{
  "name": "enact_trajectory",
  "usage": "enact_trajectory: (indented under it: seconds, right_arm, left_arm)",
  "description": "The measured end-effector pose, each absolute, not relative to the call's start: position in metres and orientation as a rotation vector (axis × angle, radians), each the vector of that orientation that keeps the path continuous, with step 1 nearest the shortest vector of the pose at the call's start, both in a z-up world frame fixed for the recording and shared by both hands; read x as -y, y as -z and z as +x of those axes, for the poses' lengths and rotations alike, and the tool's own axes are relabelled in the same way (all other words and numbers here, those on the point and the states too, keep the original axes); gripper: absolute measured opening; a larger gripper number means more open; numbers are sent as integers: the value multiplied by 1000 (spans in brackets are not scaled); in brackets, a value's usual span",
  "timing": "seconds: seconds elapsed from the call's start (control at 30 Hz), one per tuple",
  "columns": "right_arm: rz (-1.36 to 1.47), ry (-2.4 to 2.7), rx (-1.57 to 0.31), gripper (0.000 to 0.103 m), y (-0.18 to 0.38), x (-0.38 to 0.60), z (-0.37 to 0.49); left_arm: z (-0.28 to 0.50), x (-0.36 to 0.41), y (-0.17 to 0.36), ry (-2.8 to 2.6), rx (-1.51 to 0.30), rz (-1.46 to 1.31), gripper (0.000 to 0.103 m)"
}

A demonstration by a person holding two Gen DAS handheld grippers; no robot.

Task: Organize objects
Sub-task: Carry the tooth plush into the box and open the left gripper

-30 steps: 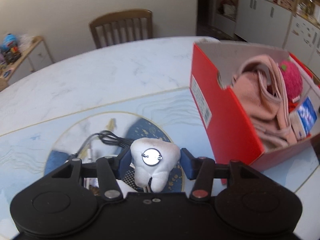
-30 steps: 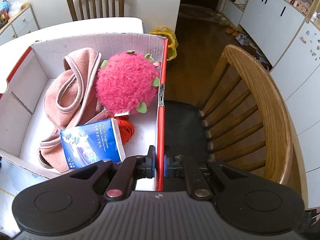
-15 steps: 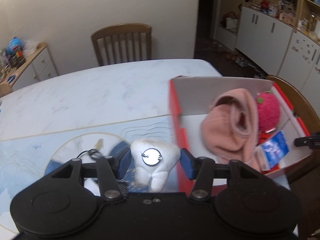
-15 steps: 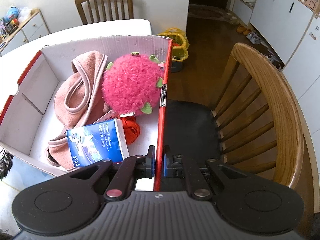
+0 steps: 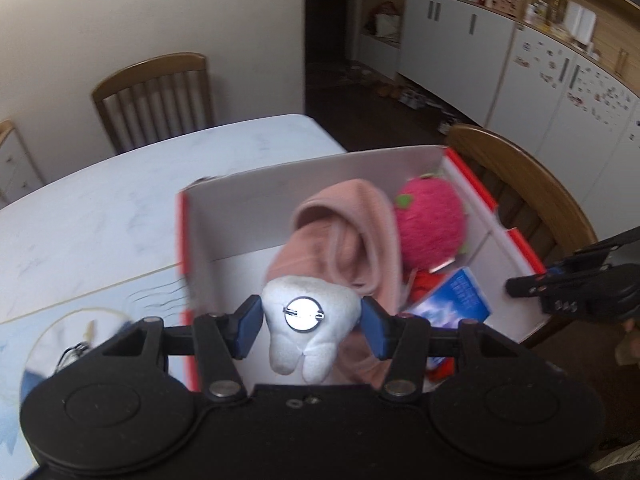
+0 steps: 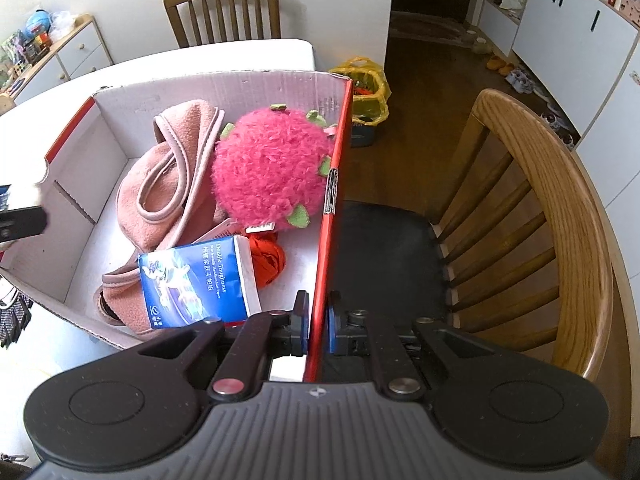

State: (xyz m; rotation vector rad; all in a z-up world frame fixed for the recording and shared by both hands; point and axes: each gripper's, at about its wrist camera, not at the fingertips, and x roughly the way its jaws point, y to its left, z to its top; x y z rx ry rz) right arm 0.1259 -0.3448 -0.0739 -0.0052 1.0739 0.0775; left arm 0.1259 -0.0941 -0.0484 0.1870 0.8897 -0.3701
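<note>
My left gripper (image 5: pixel 309 322) is shut on a white tooth-shaped plush (image 5: pixel 310 330) with a round metal badge, held above the near-left part of the red cardboard box (image 5: pixel 224 224). My right gripper (image 6: pixel 318 325) is shut on the box's red right wall (image 6: pixel 334 200). The box holds a pink fleece cloth (image 6: pixel 168 196), a pink fuzzy plush ball (image 6: pixel 272 176), a blue tissue pack (image 6: pixel 198 280) and a small red item (image 6: pixel 267 258). The right gripper body shows at the right of the left wrist view (image 5: pixel 576 284).
The box stands at the right end of a white marble table (image 5: pixel 100 208). A black cable (image 5: pixel 74 350) lies on a blue patterned mat at the left. A wooden chair (image 6: pixel 552 216) stands right of the box, another (image 6: pixel 224 8) at the far side.
My left gripper has carried the tooth plush right, from over the mat to above the box. The right gripper has stayed clamped on the box wall.
</note>
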Motion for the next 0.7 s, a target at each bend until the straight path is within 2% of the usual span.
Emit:
enact_trajectory:
  seconds: [0.7]
  right_arm:
    - [33, -92, -1075, 10, 77, 349, 131]
  left_arm:
    - [184, 168, 96, 456, -1050, 204, 51]
